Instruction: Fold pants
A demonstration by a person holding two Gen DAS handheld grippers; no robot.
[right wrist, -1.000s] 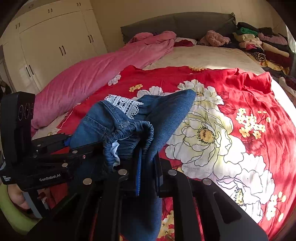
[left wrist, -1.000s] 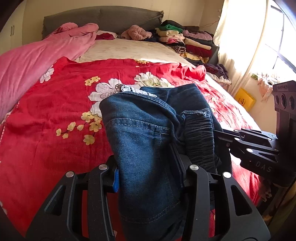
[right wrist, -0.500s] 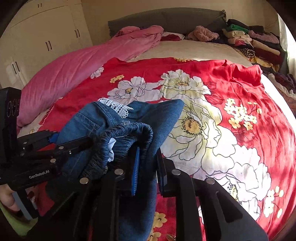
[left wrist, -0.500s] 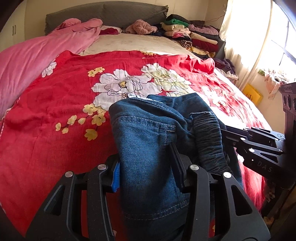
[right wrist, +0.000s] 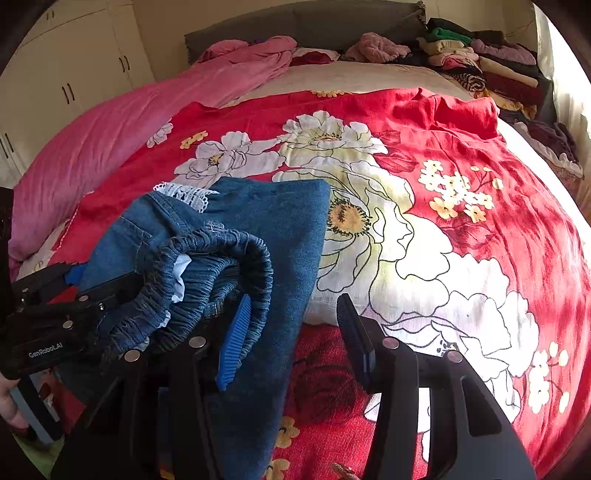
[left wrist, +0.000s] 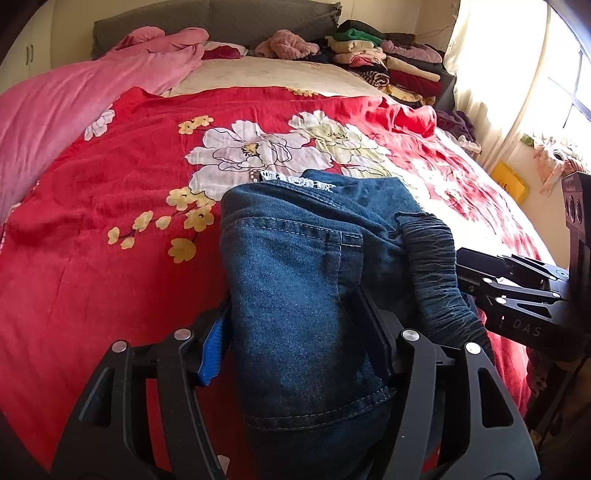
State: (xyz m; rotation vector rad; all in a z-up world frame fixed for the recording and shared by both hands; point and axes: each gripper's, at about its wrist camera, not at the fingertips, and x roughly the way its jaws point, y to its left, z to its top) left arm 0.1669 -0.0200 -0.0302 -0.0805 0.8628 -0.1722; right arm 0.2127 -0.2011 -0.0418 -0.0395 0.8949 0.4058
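The left gripper [left wrist: 295, 336] has its fingers spread wide with a thick fold of blue denim jeans [left wrist: 299, 280] bunched between them, cloth against both pads. The right gripper [right wrist: 291, 336] stands with its jaws parted, its blue pad [right wrist: 234, 341] against the denim, the other finger bare over the bedspread. The jeans, doubled over with the elastic waistband [right wrist: 221, 266] and a strip of white lace trim [right wrist: 186, 194] uppermost, lie at the near edge of a red floral bedspread [right wrist: 461, 177]. A pink quilt [left wrist: 55, 107] lies along the left side; folded clothes [left wrist: 391, 66] are stacked by the grey headboard [right wrist: 332, 22].
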